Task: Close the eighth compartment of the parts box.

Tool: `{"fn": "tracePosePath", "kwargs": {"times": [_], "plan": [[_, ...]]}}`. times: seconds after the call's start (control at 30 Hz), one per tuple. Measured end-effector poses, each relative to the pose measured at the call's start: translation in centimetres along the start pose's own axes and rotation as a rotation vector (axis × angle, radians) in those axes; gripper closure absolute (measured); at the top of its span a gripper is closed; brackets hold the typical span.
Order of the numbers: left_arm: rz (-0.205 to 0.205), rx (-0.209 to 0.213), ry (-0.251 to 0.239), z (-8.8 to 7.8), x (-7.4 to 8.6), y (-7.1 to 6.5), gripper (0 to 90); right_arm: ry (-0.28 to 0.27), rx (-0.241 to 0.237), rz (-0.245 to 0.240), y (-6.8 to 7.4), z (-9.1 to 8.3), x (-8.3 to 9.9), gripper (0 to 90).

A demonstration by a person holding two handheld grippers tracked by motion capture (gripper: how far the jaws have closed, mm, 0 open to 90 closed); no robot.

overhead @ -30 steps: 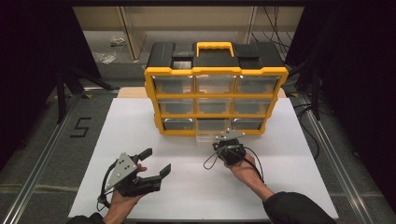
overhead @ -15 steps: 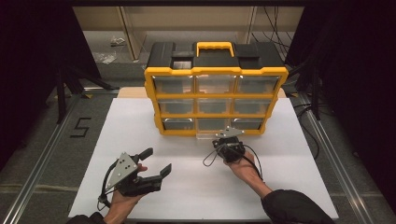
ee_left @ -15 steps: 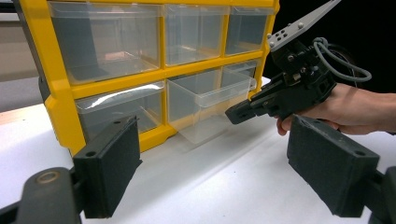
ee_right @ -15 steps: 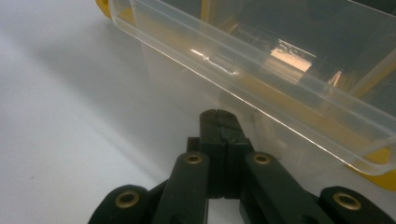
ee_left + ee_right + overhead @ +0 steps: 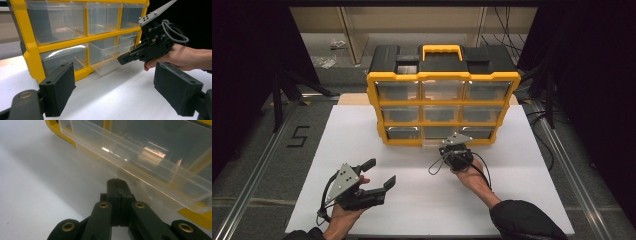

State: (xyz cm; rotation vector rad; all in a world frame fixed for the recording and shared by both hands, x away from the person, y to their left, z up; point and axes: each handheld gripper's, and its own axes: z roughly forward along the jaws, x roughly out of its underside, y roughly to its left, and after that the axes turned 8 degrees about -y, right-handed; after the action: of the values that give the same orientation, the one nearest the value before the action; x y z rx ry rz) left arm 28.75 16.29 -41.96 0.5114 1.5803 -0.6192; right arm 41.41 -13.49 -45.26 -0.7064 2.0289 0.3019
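Right gripper (image 5: 117,181): jaws fully closed, pads pressed flat together, nothing between them. Tip positioned just under the front lip of the clear drawer (image 5: 140,162); contact with the lip not certain from the right gripper view. Seen from the left gripper view, same gripper (image 5: 124,58) held level, tip against the front of the pulled-out drawer (image 5: 110,58).

Left gripper (image 5: 113,92): jaws spread wide, holding nothing, pads (image 5: 58,86) clear of every object. In the high view, resting low over the white board (image 5: 362,125), well apart from the cabinet and to its lower left (image 5: 382,175).

Clear drawer: middle column, bottom row of the yellow-framed organizer cabinet (image 5: 443,107). Pulled partway out toward the person, front edge past the yellow frame, rear part inside its slot. Contents: appears empty, though glare on the plastic limits certainty.

Remaining drawers: three rows of three, transparent, pushed in flush with the frame. Upper-row compartments in the left gripper view show bare clear floors (image 5: 60,27). Top of cabinet: black lid with yellow carrying handle (image 5: 442,50).

Cabinet standing upright at the far side of the white board, front facing the person.
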Motion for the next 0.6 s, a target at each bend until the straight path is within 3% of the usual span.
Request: {"fn": "tracePosePath", "kwargs": {"times": [0.6], "plan": [[0.0, 0.001, -0.004, -0.04, -0.04, -0.03, 16.8, -0.012, 0.01, 0.0, -0.47, 0.51, -0.36, 90.0]]}}
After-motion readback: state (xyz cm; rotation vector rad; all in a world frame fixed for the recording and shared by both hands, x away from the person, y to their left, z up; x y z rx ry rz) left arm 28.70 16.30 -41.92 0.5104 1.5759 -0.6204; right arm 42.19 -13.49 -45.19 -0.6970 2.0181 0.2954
